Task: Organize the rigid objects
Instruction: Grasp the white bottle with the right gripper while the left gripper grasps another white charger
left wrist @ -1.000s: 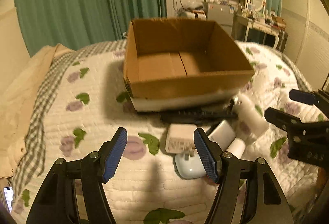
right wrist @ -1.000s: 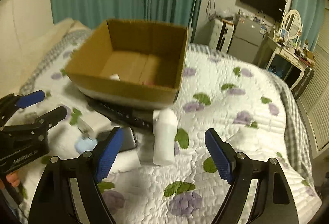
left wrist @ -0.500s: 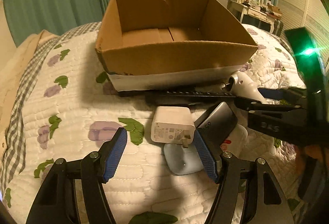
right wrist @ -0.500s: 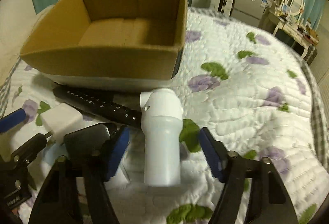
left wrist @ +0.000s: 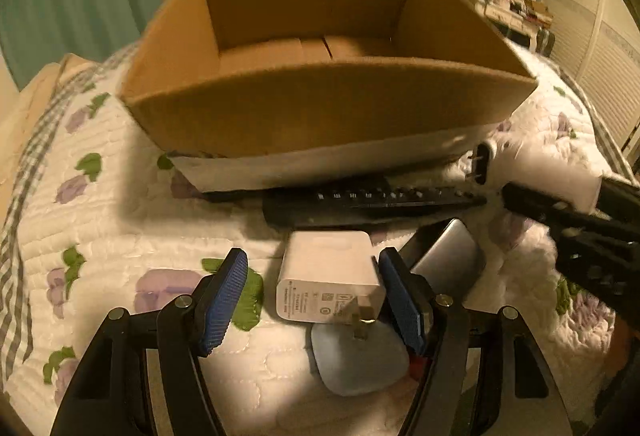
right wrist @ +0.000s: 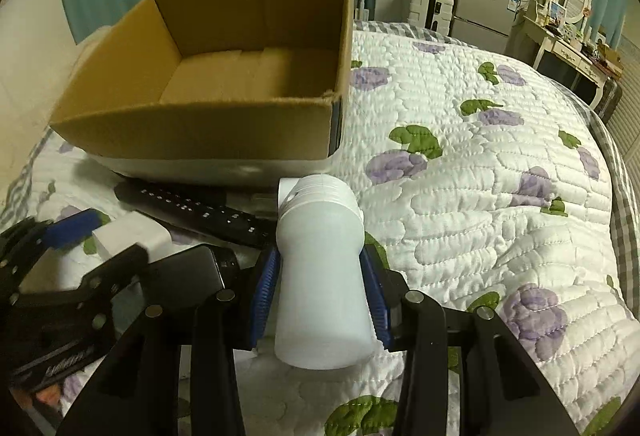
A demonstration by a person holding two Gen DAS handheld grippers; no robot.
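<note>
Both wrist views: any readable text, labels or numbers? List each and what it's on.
None can be read in full.
White charger: printed label with small lines and symbols on the face toward the left wrist camera, too small to read.
Black remote: button markings, blurred.
Left gripper: pale lettering on its body in the right wrist view, too blurred to read.
Cardboard box: no print visible.

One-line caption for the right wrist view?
Right gripper clamps a white bottle before an empty cardboard box.
</note>
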